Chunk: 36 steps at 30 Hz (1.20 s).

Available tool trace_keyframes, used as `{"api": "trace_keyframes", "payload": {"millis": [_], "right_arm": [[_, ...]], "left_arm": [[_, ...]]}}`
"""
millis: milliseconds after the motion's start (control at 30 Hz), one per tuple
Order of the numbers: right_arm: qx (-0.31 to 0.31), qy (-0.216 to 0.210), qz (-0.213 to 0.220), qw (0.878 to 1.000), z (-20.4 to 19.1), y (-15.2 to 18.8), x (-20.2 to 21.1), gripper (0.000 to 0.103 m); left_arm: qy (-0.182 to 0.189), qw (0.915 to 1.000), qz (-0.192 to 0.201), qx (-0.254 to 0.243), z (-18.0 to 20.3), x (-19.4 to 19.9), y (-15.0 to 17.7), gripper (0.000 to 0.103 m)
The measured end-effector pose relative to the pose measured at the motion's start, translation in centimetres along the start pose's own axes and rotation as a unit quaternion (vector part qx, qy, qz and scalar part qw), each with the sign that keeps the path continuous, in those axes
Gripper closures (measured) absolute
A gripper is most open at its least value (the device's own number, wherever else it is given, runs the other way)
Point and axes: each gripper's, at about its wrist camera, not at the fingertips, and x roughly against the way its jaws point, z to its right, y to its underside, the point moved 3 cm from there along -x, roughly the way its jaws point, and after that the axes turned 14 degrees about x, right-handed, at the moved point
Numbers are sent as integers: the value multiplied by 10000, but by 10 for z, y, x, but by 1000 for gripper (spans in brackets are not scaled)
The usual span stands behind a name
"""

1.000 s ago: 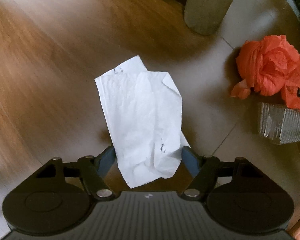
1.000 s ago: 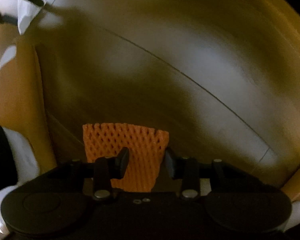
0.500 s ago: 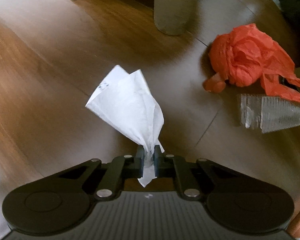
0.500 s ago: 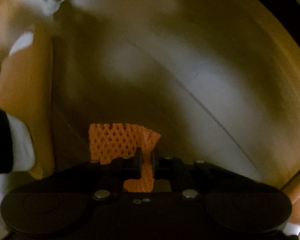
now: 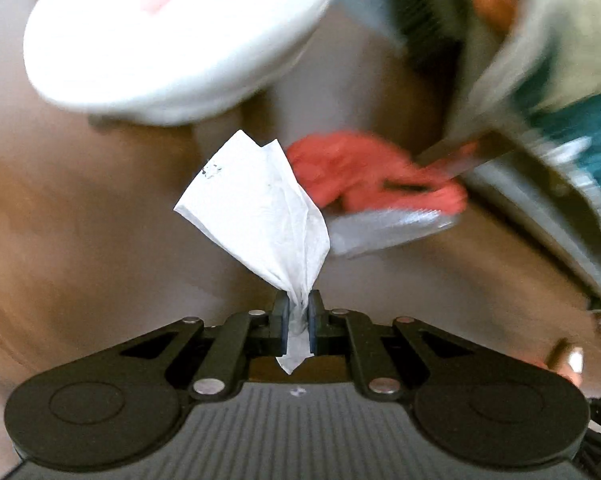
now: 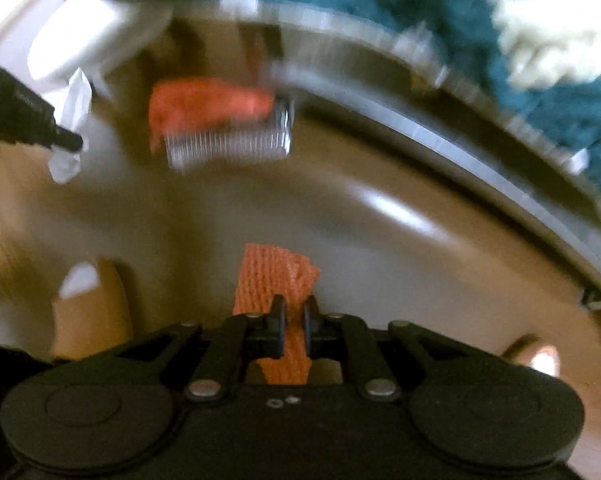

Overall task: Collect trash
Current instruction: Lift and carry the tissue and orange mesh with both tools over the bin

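A crumpled white tissue [image 5: 260, 204] hangs pinched in my left gripper [image 5: 298, 314], which is shut on its lower end, well above the wooden floor. My right gripper [image 6: 294, 322] is shut on a strip of orange foam netting [image 6: 274, 276], also lifted off the floor. On the floor lie a crumpled orange plastic bag [image 5: 360, 172] and a silvery ribbed wrapper [image 5: 388, 226] beside it. The same orange plastic bag [image 6: 204, 104] and silvery ribbed wrapper [image 6: 228, 146] appear in the right wrist view, where the left gripper with the white tissue [image 6: 74, 108] shows at the far left.
A round white stool top [image 5: 172, 36] fills the upper left of the left wrist view. A teal and cream rug [image 6: 420, 8] with a grey border strip lies beyond the trash. Wooden floor [image 6: 300, 208] spreads below both grippers. The picture is motion-blurred.
Both grippers went from open to shut, the left on the tissue and the right on the orange netting, then rose quickly off the floor with them. More of the room is in view now.
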Motion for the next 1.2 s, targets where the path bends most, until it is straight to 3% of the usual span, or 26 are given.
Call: {"api": "trace_keyframes", "payload": {"millis": [333,633,1000,1200], "right_arm": [[-379,428,1383,9887,28,-32,141,94],[-780,566,2662,9591,41,-27,279,94],[-540,1290,3939,9084,61,-33,427,94],[-497,1665,4344,8838,84,-53,479,94]], "left_arm": [[779,9920,736,-660,65,158,4,94],[1283,9741,1418,-1209,116,285,46,94],[1865,9366,2372,-1780,184,416,75,94],[2138,9129,2815,-2043,234,477,74,94]]}}
